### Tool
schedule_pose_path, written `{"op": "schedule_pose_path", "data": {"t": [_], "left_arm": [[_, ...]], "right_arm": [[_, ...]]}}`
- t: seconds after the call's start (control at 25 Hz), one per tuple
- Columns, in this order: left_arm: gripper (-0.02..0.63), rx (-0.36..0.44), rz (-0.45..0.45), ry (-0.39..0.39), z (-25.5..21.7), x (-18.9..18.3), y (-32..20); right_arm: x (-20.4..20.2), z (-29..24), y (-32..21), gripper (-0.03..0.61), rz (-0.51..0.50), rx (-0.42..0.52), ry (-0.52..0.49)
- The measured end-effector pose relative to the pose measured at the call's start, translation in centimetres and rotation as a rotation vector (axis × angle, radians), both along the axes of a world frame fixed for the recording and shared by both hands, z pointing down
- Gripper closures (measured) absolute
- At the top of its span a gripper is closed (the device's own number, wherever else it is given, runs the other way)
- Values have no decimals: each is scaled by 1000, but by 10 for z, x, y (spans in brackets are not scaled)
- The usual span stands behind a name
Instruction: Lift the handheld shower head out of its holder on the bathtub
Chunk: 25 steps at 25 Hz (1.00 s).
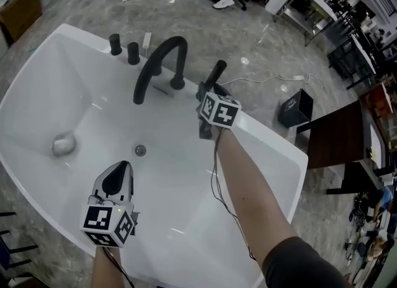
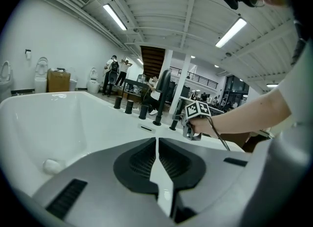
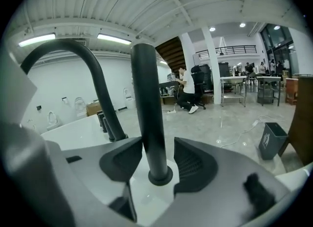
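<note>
The black handheld shower head (image 1: 216, 74) stands upright in its holder on the white bathtub's rim (image 1: 273, 141), to the right of the curved black spout (image 1: 162, 63). My right gripper (image 1: 208, 94) is at its base. In the right gripper view the black wand (image 3: 149, 123) rises from its round holder ring (image 3: 160, 176) between the jaws of the right gripper (image 3: 159, 165), which stand wide open around it. My left gripper (image 1: 122, 166) hovers over the tub's basin, empty. In the left gripper view, the left gripper (image 2: 156, 140) has its pads together.
Two black knobs (image 1: 124, 49) stand left of the spout. A drain (image 1: 141, 150) and a white round fitting (image 1: 63, 144) are in the basin. On the floor beyond are a black bin (image 1: 295, 108), a brown table (image 1: 338, 138) and a cable.
</note>
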<state>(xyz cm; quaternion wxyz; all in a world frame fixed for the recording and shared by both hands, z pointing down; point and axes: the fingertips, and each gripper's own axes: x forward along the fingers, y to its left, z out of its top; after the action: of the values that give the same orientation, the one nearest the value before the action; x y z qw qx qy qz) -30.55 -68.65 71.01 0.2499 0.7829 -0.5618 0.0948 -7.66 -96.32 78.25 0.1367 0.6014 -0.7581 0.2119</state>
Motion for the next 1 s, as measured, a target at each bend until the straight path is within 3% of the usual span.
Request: {"op": "schedule_pose_path", "data": {"t": [0.28, 0.36, 0.52, 1.0], "left_arm": [[588, -23, 2, -8, 13, -7, 11], [588, -27, 0, -13, 13, -10, 15], [588, -39, -14, -12, 14, -15, 22], [588, -26, 6, 15, -27, 0, 42]], "right_arm": [[-7, 2, -17, 381, -40, 21, 86], [-11, 1, -18, 445, -80, 14, 153], [-20, -5, -6, 451, -145, 16, 244], [-5, -85, 70, 454, -120, 135, 143]]}}
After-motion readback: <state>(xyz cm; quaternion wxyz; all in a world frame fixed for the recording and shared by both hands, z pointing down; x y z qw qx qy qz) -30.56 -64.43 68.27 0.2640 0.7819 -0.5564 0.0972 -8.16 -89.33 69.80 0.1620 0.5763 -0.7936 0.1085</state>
